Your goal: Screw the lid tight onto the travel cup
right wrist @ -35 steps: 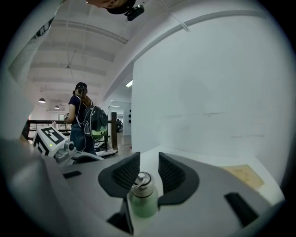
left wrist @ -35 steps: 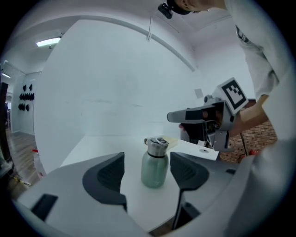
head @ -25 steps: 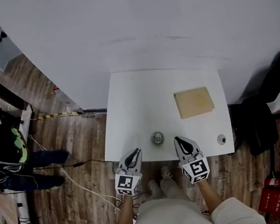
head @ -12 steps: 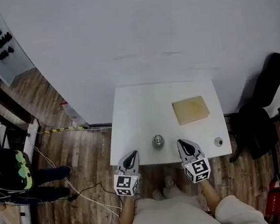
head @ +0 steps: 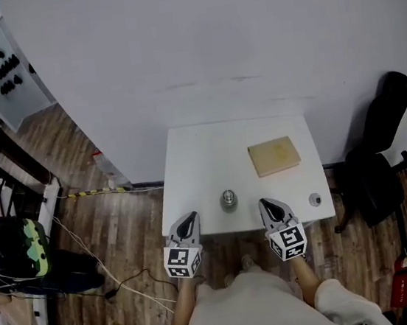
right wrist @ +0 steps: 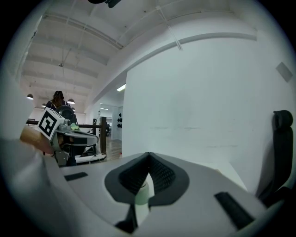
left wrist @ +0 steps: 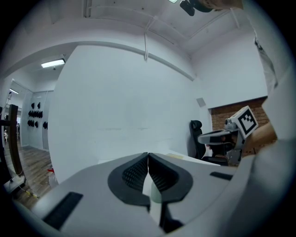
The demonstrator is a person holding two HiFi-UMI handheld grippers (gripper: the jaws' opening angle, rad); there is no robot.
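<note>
White table (head: 187, 153). Near its back right corner, a tan board (head: 273, 155). Just off the front edge, left gripper (head: 190, 218) and right gripper (head: 267, 204), both clenched empty. Between them, by the front edge, the cup (head: 228, 199); at the front right corner, probably the lid (head: 315, 200). Likely light, rigid, slick metal: best squeezed across the wall, lid by its rim.
</note>
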